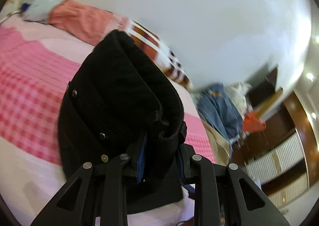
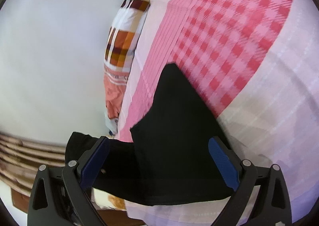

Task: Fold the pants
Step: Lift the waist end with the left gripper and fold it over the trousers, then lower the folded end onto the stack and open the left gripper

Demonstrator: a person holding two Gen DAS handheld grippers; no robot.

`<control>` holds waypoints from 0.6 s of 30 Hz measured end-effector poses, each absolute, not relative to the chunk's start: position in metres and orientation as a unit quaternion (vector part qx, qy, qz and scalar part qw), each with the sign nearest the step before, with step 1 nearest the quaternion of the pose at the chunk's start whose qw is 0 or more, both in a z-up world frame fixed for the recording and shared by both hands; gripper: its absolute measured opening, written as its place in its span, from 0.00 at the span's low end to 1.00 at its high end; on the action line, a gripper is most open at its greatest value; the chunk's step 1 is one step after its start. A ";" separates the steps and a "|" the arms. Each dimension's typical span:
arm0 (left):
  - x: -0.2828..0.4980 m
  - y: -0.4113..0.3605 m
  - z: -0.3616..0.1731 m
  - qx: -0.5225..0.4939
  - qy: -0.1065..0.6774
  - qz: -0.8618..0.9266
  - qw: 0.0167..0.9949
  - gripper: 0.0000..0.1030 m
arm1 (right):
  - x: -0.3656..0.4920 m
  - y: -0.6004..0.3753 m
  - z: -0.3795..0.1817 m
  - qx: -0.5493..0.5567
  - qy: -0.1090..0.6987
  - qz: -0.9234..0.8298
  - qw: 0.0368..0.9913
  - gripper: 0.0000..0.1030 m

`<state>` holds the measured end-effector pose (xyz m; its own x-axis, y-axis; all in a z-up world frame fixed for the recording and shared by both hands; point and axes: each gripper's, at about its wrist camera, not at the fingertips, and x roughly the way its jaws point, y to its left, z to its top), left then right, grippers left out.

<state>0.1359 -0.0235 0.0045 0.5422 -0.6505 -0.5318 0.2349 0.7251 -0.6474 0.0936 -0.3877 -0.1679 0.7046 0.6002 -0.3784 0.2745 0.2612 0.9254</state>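
Note:
The black pants lie on a pink checked bed cover. In the left wrist view my left gripper is shut on a thick bunch of the waistband, which shows metal studs and stands up between the blue pads. In the right wrist view my right gripper is open, its blue pads wide apart on either side of a flat black part of the pants at the bed's edge. Nothing is gripped between them.
An orange and brown checked quilt and a salmon cloth lie along the wall side of the bed. Blue jeans and other clothes are piled past the bed's end, near dark wood cabinets.

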 end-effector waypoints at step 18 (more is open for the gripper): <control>0.149 -0.187 -0.059 -0.162 0.515 -0.352 0.765 0.26 | 0.074 -0.435 -0.169 0.650 0.326 0.114 0.677 0.96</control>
